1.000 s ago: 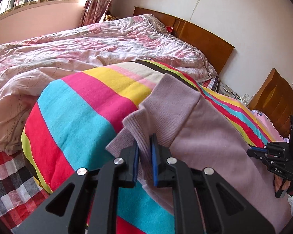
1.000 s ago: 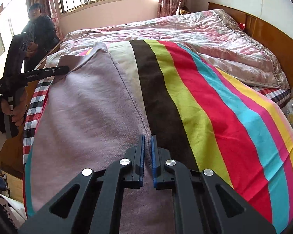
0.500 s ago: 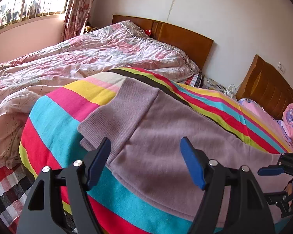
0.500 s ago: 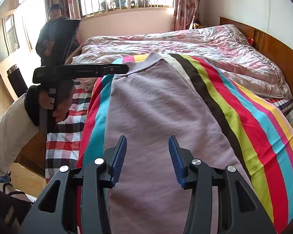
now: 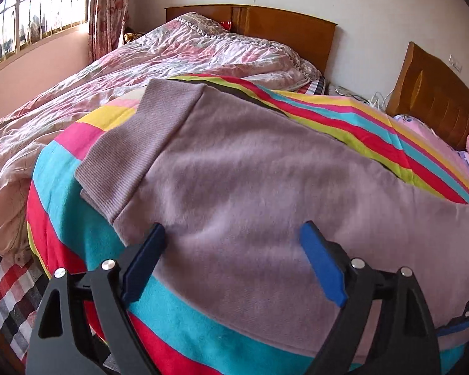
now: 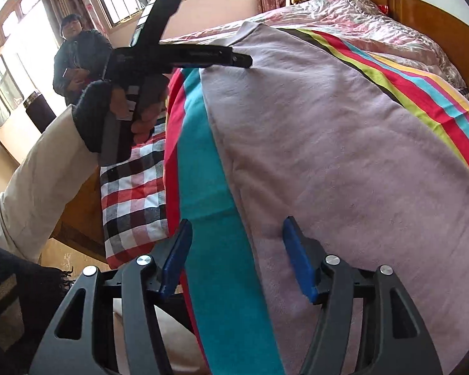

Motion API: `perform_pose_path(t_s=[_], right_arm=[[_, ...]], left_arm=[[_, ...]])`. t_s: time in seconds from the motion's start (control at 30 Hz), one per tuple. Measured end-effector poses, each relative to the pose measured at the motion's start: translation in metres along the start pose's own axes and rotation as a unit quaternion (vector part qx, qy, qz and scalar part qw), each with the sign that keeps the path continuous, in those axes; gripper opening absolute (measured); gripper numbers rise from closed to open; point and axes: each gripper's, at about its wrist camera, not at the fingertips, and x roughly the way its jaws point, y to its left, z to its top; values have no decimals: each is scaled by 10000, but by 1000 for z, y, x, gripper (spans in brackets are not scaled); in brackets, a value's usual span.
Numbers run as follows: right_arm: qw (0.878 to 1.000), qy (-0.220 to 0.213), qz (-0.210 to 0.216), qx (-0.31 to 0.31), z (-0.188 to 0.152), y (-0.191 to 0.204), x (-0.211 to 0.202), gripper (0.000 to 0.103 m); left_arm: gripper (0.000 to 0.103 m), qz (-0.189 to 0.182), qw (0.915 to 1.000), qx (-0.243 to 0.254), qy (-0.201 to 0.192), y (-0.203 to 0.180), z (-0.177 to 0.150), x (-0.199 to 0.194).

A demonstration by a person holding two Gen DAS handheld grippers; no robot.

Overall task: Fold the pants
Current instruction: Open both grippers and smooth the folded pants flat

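Striped blanket (image 5: 62, 193), mauve pants (image 5: 234, 187), no legible writing

Striped blanket (image 5: 68, 212) in cyan, red, pink, yellow, green and black bands, spread over the near bed. Pink floral quilt (image 5: 159, 62), rumpled, lying beyond it up to a wooden headboard (image 5: 284, 28). Checked sheet (image 6: 131, 206) in red, black and white at the bed's edge. Barred window (image 5: 31, 15) with patterned curtain (image 5: 106, 9). Second headboard (image 5: 434, 93) at right. Bystander (image 6: 78, 59) in dark jacket, standing near the window
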Motion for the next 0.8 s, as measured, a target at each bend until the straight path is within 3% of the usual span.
perform_pose_path(t_s=[0.07, 0.2, 0.27, 0.37, 0.43, 0.5, 0.63, 0.7, 0.8], right_arm=[[9998, 58, 108, 128, 4, -1, -9, 63], [9987, -421, 247, -113, 29, 10, -14, 63], [9977, -515, 411, -176, 40, 11, 0, 64], [9979, -176, 623, -93, 44, 11, 32, 64], [9979, -196, 606, -111, 39, 12, 32, 65], [9948, -106, 1005, 130, 37, 7, 22, 65], [9958, -572, 680, 205, 47, -5, 8, 65], [9927, -770, 778, 509, 52, -16, 14, 68], [9929, -343, 965, 609, 52, -14, 37, 71]], left_arm=[[88, 55, 9999, -131, -42, -3, -1, -11], [97, 73, 9992, -220, -339, -9, -3, -38], [97, 27, 9998, -58, -174, -15, -9, -32], [97, 120, 9998, 36, 137, -16, -23, -17], [98, 38, 9997, -124, 198, -11, -29, -13], [97, 93, 9994, -269, 220, -8, -29, -19], [97, 158, 9996, -38, -225, -22, -25, -45], [97, 246, 9993, 214, -179, -33, -28, -41], [97, 494, 9976, 481, 63, -39, -42, -26]])
